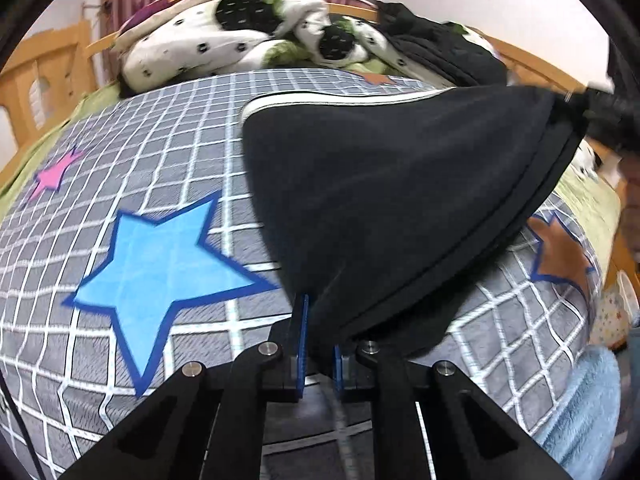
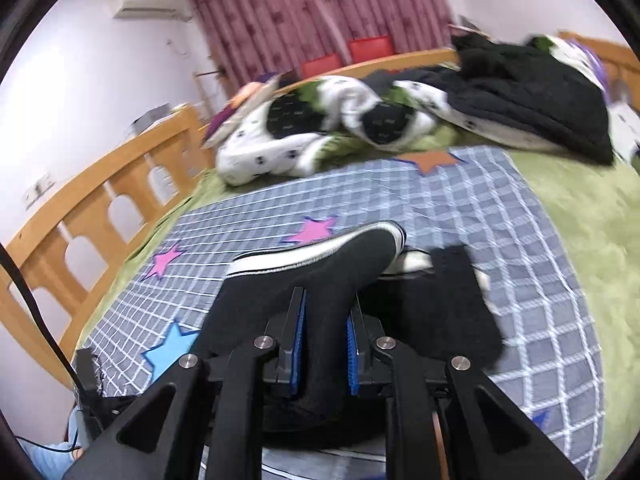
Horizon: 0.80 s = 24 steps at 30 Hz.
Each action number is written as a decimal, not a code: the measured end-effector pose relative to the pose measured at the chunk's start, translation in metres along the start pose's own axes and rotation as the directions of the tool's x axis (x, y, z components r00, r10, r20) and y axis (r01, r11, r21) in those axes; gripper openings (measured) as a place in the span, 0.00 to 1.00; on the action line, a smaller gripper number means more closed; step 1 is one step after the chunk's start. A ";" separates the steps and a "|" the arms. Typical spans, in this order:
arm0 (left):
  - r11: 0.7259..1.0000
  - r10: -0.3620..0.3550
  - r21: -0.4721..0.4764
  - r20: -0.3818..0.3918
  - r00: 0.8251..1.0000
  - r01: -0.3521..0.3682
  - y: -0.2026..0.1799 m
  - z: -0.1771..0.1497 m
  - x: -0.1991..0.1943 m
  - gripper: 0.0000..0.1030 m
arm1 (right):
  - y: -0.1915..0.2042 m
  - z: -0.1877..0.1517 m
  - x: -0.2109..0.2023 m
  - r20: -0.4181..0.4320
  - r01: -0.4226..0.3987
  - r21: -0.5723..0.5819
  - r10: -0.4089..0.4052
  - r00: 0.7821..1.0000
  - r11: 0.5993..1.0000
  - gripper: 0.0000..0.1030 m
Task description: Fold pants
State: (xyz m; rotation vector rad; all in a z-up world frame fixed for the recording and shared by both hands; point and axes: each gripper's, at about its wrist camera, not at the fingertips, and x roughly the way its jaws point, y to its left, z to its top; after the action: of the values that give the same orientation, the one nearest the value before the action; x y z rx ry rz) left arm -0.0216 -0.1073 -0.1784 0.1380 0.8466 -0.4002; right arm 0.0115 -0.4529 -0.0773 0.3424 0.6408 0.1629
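Observation:
Black pants (image 1: 384, 184) with a white side stripe hang stretched above a grey checked bedspread (image 1: 168, 152) with coloured stars. My left gripper (image 1: 320, 344) is shut on one corner of the cloth, its blue pads (image 1: 303, 332) pinching the fabric. Far right in the left wrist view, the right gripper (image 1: 600, 108) holds the other end lifted. In the right wrist view my right gripper (image 2: 326, 344) is shut on a thick fold of the pants (image 2: 320, 280), which drape down towards the bedspread (image 2: 460, 208). Part of the left gripper's frame (image 2: 86, 380) shows at the lower left.
A crumpled white, black and green quilt (image 1: 248, 36) and a dark garment pile (image 2: 532, 92) lie at the head of the bed. A wooden bed rail (image 2: 100, 200) runs along the left side. Pink curtains (image 2: 320, 8) hang behind. A light blue fluffy cloth (image 1: 580, 412) lies at the near right.

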 end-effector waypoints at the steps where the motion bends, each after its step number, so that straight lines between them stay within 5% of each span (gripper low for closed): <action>1: 1.000 0.011 0.022 0.002 1.000 -0.011 -0.005 0.001 -0.001 0.10 | -0.011 -0.005 0.001 -0.003 0.017 0.011 -0.017 1.000 1.000 0.16; 7: 0.997 0.014 0.077 -0.022 1.000 -0.012 -0.012 -0.006 0.010 0.12 | -0.056 -0.048 0.010 0.014 0.061 0.089 -0.062 0.998 0.994 0.16; 11: 0.993 0.026 0.116 -0.012 1.000 -0.024 -0.018 -0.010 0.004 0.13 | -0.069 -0.074 0.056 -0.124 0.173 0.097 -0.161 0.979 0.980 0.18; 19: 0.983 -0.162 -0.092 -0.050 0.985 0.157 0.027 -0.015 -0.022 0.41 | -0.041 -0.062 0.032 -0.099 0.287 -0.038 -0.289 0.952 0.957 0.25; 21: 0.974 -0.186 -0.133 -0.012 0.982 0.183 0.036 -0.010 -0.027 0.60 | -0.035 -0.050 0.015 -0.049 0.285 -0.048 -0.287 0.957 0.957 0.32; 24: 0.967 -0.195 -0.162 0.030 0.980 0.197 0.045 0.007 -0.024 0.61 | -0.034 -0.030 0.006 0.005 0.268 -0.033 -0.268 0.963 0.963 0.68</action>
State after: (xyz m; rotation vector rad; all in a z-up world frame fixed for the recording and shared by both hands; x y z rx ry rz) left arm -0.0131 -0.0610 -0.1575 -0.1023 0.8786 -0.5138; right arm -0.0007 -0.4748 -0.1151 0.2198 0.6765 -0.0858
